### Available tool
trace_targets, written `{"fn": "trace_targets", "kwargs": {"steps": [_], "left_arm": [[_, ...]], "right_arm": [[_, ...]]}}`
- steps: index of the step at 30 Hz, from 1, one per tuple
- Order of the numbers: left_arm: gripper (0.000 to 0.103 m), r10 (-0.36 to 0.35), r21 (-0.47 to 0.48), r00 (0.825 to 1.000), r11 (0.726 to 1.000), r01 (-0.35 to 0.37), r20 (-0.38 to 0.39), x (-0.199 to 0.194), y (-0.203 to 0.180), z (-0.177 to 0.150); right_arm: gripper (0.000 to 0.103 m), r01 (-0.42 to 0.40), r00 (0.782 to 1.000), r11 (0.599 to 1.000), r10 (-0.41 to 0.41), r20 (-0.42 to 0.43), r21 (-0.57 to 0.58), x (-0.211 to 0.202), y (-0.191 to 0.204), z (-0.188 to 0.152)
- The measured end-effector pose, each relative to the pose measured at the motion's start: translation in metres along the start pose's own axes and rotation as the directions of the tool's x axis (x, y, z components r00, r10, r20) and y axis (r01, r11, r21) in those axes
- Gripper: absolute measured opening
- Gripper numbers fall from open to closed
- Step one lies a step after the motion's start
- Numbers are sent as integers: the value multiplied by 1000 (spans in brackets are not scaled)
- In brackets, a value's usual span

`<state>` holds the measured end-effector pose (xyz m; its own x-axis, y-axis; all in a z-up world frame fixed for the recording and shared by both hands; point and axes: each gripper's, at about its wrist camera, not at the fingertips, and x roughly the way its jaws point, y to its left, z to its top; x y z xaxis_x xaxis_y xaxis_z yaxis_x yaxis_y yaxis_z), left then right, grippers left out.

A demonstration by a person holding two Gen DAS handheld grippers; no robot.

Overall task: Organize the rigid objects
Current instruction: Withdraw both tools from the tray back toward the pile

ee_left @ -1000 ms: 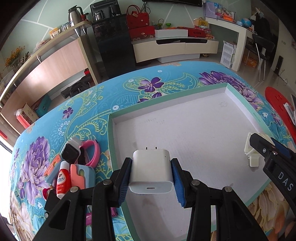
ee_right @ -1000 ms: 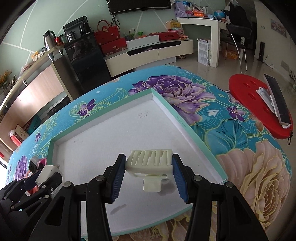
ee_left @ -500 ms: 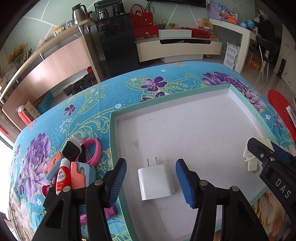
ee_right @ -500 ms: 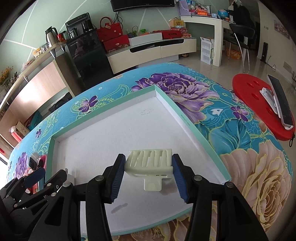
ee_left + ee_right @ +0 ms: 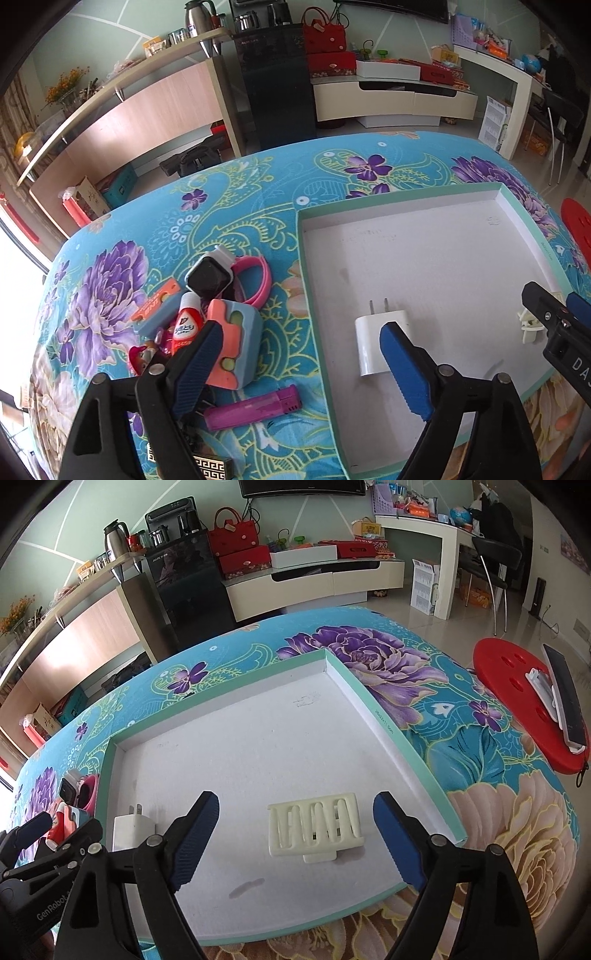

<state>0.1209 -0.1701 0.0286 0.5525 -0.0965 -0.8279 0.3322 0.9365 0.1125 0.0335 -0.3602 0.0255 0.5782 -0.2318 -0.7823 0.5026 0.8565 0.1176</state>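
Observation:
A white shallow tray [image 5: 443,236] with a green rim lies on the flowered tablecloth. A white charger plug [image 5: 373,341] lies flat in its near left part; it also shows in the right wrist view [image 5: 133,829]. A cream ribbed clip [image 5: 316,823] lies in the tray's near right part. My left gripper [image 5: 299,365] is open and empty, above the tray's left rim. My right gripper [image 5: 295,834] is open and empty, its fingers on either side of the clip without touching it. A pile of small objects lies left of the tray: a pink-strapped watch [image 5: 221,277], a blue-orange case [image 5: 236,343], a red tube [image 5: 188,321], a purple lighter [image 5: 255,406].
The tray [image 5: 258,746] holds only the plug and the clip. A red stool [image 5: 524,701] with a phone on it stands right of the table. The table's front edge runs just below both grippers. Cabinets and a TV stand are behind.
My left gripper opened, left the plug in the tray and shifted left toward the pile. My right gripper opened and let the clip down onto the tray floor.

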Motion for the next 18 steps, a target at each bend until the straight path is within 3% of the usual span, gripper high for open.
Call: {"fn": "trace_targets", "kwargs": {"steps": [3,6,18], "left_arm": [[103,26,-25,1000,999,-26,2,-2,13,-3],[103,50,-59,999,997,-49,10,-6,29,-7],[103,101,-197,994,976,-91,44,-33,91,-31]], "right_arm": [[87,5,1000,1000,-5,4,-7,1,1,0],[102,0,1000,1000,0,9,-6,0,3,-1],[102,-67,995,992,74,69,-106,-15,40,0]]}}
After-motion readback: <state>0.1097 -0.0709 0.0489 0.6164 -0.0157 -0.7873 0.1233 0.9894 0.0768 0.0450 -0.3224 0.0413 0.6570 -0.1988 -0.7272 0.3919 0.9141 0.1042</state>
